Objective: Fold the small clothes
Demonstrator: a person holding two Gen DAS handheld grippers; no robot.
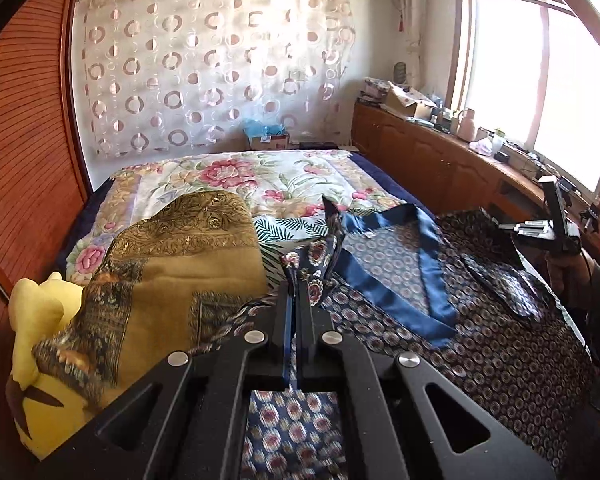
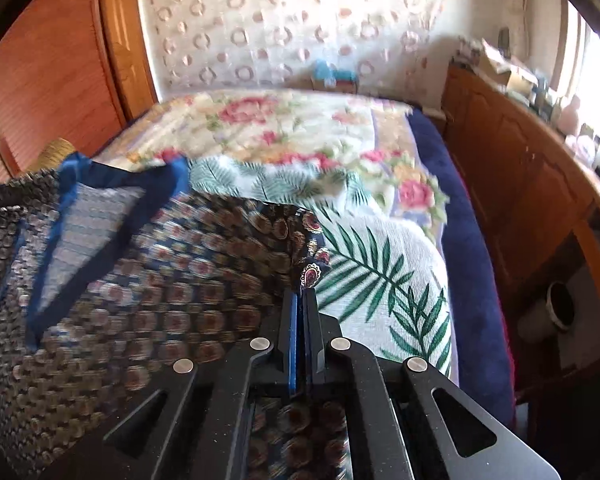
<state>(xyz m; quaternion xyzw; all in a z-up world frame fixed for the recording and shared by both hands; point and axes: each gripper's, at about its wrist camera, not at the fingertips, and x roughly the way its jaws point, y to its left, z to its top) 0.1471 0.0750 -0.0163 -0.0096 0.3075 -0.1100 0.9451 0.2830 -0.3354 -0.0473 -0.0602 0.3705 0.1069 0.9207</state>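
Note:
A dark patterned garment [image 1: 480,332] with a blue satin collar [image 1: 432,280] lies spread on the bed, neck opening facing up. My left gripper [image 1: 295,280] is shut on the garment's left edge, which rises in a peak above the fingers. In the right wrist view my right gripper [image 2: 300,300] is shut on the garment's [image 2: 140,280] right edge, cloth bunched at the fingertips. The right gripper also shows in the left wrist view [image 1: 540,228] at the far right, held by a hand.
A brown-gold folded blanket [image 1: 172,268] and a yellow plush toy [image 1: 40,344] lie left of the garment. A palm-leaf cloth [image 2: 380,272] and floral quilt [image 1: 260,176] cover the bed. A wooden cabinet [image 2: 520,184] with clutter runs along the right, under the window.

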